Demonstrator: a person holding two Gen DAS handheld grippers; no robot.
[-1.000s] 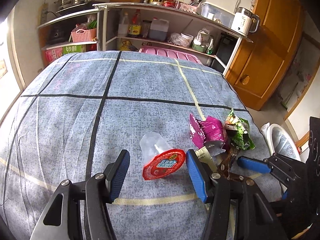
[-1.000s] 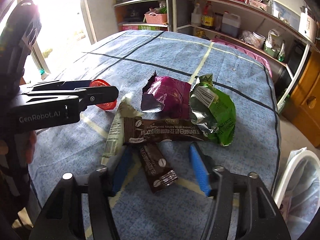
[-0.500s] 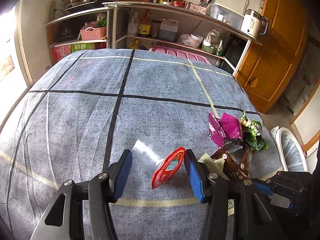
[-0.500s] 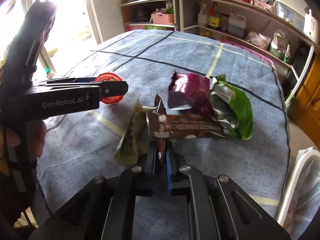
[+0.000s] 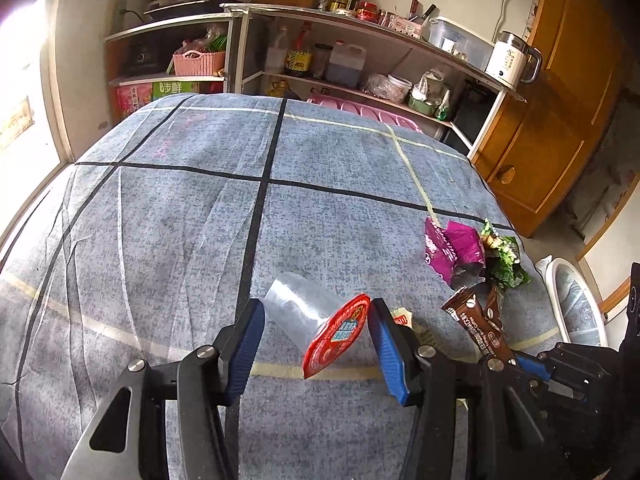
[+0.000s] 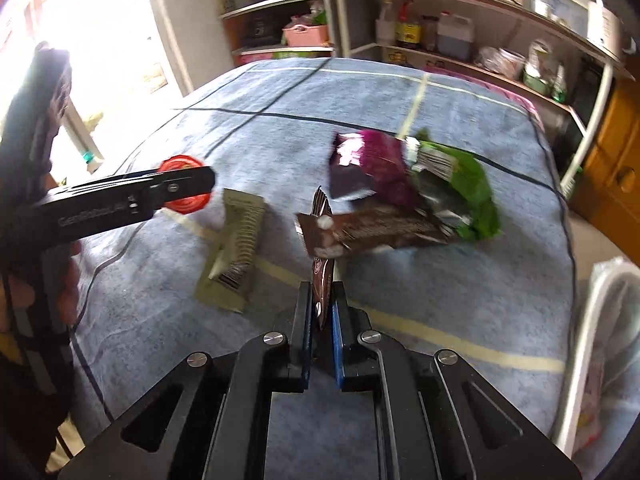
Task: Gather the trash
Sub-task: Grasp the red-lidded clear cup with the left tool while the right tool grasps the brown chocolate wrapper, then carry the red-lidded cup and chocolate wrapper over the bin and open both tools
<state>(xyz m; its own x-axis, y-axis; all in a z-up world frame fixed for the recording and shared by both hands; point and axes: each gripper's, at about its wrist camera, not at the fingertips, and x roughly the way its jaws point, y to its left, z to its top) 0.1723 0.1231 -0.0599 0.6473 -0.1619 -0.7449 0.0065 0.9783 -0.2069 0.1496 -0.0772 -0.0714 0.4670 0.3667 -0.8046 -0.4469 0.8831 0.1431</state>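
- My right gripper (image 6: 321,312) is clenched on a brown wrapper (image 6: 322,276); the wrapper stands on edge between the blue pads and pokes out ahead of them.
- My left gripper (image 5: 316,340) has a clear cup (image 5: 298,306) with a red lid (image 5: 338,334) between its fingers (image 5: 244,344). The lid edge is at the right pad; I can't tell if the left pad touches the cup, so I can't call it grasped.
- The cup lies on its side on the table (image 5: 160,220), lid toward me.
- In the right view the left gripper's black finger crosses in front of the red lid (image 6: 182,196), a hand (image 6: 66,280) behind it at the left edge.
- A tan packet (image 6: 236,248) lies flat on the cloth just right of the lid.
- A second brown wrapper (image 6: 380,228) lies crosswise just past my right pads, near the held one; contact unclear, blurred.
- Beyond it a purple bag (image 6: 372,168) and a green bag (image 6: 460,188) sit touching each other, green to the right.
- A white bin (image 6: 600,320) with a liner stands off the table's right edge.
- Far back: shelves (image 5: 360,52) with bottles, a pink basket (image 5: 198,62), a kettle (image 5: 510,60).
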